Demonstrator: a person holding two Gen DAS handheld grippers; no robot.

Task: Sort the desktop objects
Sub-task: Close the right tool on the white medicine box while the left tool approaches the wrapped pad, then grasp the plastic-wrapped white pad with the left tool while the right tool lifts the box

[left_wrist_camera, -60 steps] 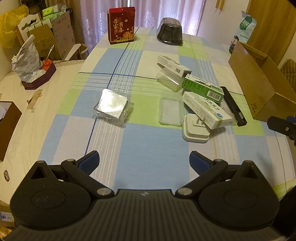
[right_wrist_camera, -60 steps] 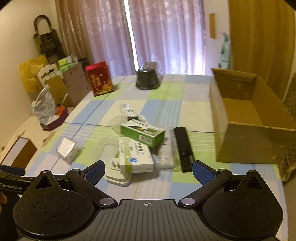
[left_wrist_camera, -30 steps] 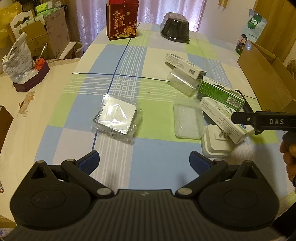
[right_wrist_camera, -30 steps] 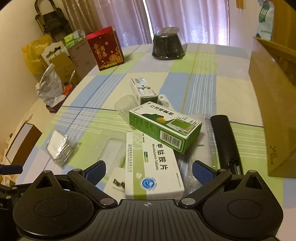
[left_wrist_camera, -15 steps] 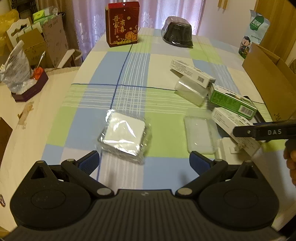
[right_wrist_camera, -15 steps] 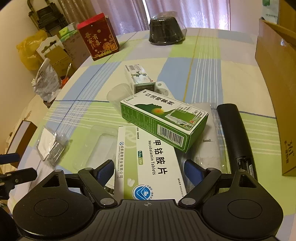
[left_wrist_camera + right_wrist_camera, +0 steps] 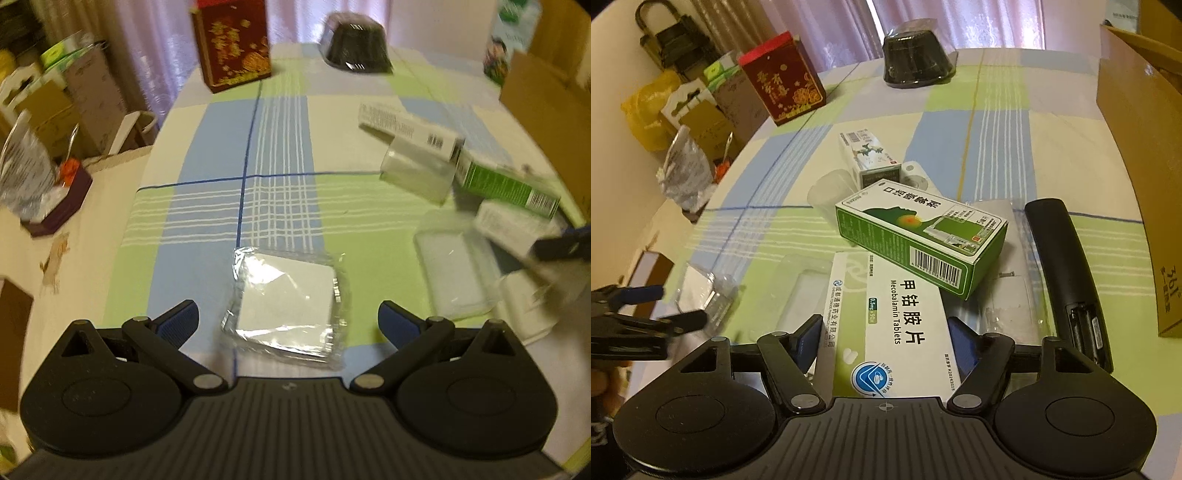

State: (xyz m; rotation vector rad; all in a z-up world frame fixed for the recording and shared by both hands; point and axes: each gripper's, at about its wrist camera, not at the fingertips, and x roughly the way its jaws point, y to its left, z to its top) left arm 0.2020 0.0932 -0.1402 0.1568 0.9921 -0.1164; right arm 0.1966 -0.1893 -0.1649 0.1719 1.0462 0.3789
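Observation:
A plastic-wrapped white square packet (image 7: 288,299) lies on the checked tablecloth, directly between the fingers of my left gripper (image 7: 288,319), which is open and low over it. In the right wrist view, my right gripper (image 7: 886,341) has its pads against both long sides of a white Mecobalamin tablet box (image 7: 894,325). A green medicine box (image 7: 923,236) leans on the far end of that white box. The left gripper (image 7: 677,303) shows blurred at the left edge, beside the wrapped packet (image 7: 701,295).
A black remote (image 7: 1063,273) lies right of the boxes, and an open cardboard box (image 7: 1137,147) stands at the far right. Also here are a clear plastic tray (image 7: 450,269), a small white box (image 7: 868,155), a red box (image 7: 232,40) and a black bowl (image 7: 354,44).
My left gripper moved forward until the wrapped packet sat between its fingers. My right gripper advanced over the white tablet box and narrowed its fingers onto the box's sides.

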